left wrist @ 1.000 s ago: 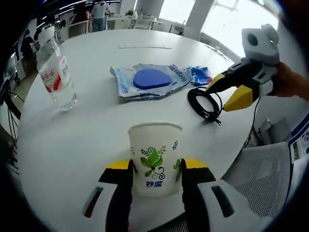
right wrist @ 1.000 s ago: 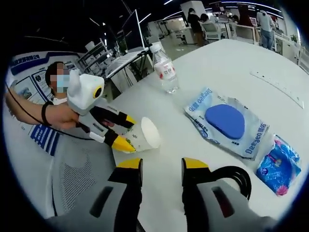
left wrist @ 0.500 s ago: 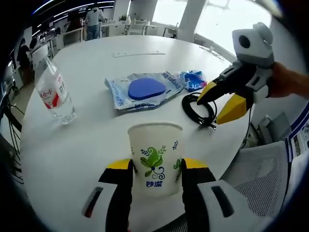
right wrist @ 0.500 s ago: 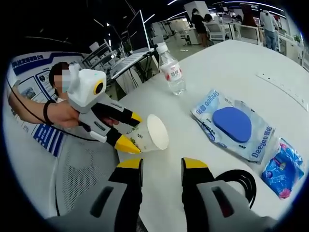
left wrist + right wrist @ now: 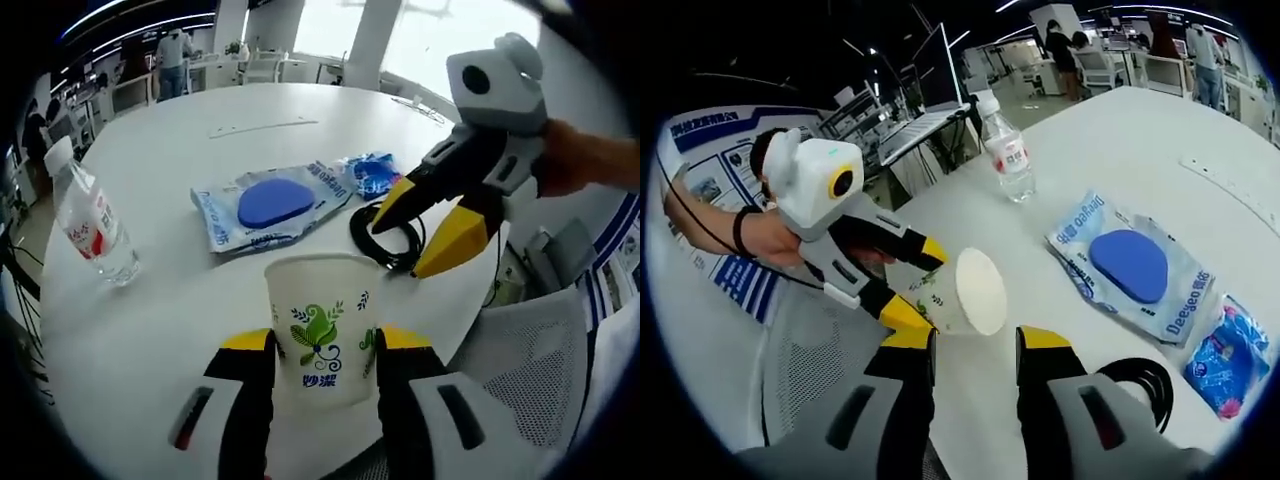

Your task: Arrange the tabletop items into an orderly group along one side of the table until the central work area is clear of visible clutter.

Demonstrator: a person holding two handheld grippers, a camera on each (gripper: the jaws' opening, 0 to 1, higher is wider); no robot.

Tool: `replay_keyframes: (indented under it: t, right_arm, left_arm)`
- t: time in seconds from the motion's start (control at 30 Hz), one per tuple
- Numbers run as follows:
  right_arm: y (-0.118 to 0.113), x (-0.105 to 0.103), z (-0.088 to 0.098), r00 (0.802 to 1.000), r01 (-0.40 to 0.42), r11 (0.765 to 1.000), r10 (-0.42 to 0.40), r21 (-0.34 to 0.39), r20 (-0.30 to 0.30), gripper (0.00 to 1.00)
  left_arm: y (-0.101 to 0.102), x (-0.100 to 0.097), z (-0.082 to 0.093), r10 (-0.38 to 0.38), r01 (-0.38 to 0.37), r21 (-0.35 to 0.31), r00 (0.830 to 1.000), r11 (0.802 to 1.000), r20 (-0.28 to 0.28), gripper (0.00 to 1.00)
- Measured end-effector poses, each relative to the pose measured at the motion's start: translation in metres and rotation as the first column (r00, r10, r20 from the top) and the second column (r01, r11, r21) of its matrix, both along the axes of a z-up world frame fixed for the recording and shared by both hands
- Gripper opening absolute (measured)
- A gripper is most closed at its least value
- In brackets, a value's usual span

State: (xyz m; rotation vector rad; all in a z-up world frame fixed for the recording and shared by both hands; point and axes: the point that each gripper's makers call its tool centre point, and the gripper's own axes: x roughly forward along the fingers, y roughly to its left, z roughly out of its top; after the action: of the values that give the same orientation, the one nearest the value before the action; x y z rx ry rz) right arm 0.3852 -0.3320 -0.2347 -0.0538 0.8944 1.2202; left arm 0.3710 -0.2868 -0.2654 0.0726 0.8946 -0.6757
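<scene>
The left gripper (image 5: 320, 350) is clamped on the paper cup (image 5: 322, 325), one jaw on each side of its lower half. The cup looks lifted off the white table (image 5: 150, 330), above its near edge, but the contact is hard to judge.

The right gripper (image 5: 425, 225) has its jaws apart and empty, just over the black cable (image 5: 385, 235), which lies coiled near the right edge of the table. In the right gripper view the cable (image 5: 1140, 385) sits to the right of the right gripper (image 5: 975, 345), so this gripper is the nearer one for it.

Further in lie the flat wipes pack (image 5: 268, 203), with its long side running left to right, and the small blue packet (image 5: 372, 172) touching its right end. The water bottle (image 5: 92, 225) stands well apart at the left. The far half of the table is open room.
</scene>
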Motion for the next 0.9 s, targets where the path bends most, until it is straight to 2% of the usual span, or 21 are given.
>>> replay_keyframes:
  t: [0.5, 0.9]
  right_arm:
    - [0.006, -0.017, 0.003, 0.998, -0.055, 0.998, 0.056, 0.030, -0.025, 0.27]
    - [0.012, -0.029, 0.011, 0.993, -0.110, 0.991, 0.114, 0.073, -0.044, 0.13]
  left_arm:
    - [-0.025, -0.004, 0.015, -0.135, 0.134, 0.021, 0.987, 0.991, 0.082, 0.39]
    - [-0.036, -0.004, 0.020, -0.230, 0.223, 0.062, 0.963, 0.973, 0.141, 0.40]
